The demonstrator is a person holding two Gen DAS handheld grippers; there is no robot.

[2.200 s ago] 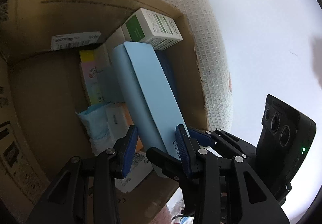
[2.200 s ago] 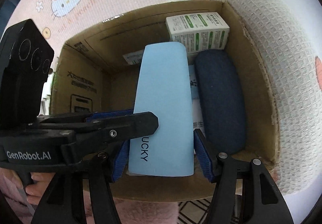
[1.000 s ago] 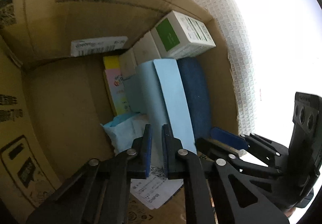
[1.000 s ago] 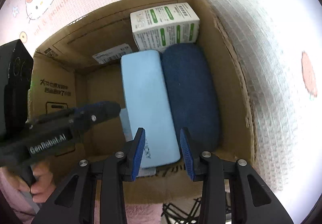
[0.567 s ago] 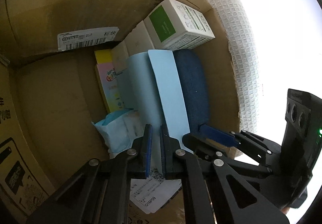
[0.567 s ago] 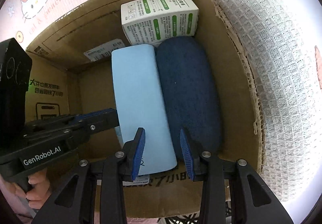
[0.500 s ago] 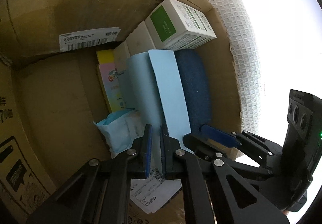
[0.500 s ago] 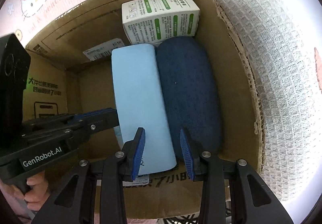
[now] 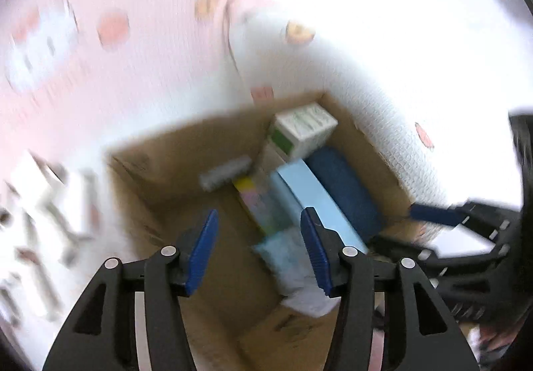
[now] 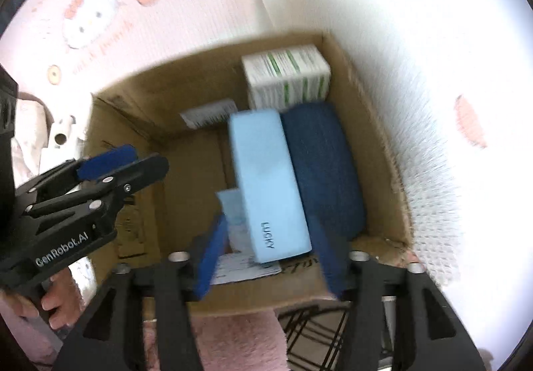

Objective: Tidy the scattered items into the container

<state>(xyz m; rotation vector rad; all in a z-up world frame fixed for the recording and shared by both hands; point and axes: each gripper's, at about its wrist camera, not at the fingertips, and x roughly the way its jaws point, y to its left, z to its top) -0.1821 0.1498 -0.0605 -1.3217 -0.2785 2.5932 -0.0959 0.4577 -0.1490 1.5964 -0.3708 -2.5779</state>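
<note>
A brown cardboard box [image 10: 376, 151] holds a light blue "LUCKY" case [image 10: 268, 184], a dark blue case [image 10: 324, 164] beside it, a white and green carton [image 10: 286, 76] at the back, and paper packets [image 10: 233, 211] under them. My right gripper [image 10: 269, 257] is open and empty above the box's near edge. My left gripper [image 9: 258, 252] is open and empty above the box [image 9: 206, 137]; the light blue case [image 9: 316, 201] and dark blue case [image 9: 343, 184] lie in it. The left gripper also shows in the right wrist view [image 10: 113, 167].
The box sits on a pink and white cartoon-print waffle blanket [image 10: 100, 14]. Blurred white items [image 9: 36, 204] lie left of the box. A pink fluffy surface [image 10: 233, 337] and a black wire rack [image 10: 313, 331] are below the box's near edge.
Both grippers have pulled up and back from the box and opened wide; the left was shut before. The light blue case stays lying in the box. Both views are motion-blurred.
</note>
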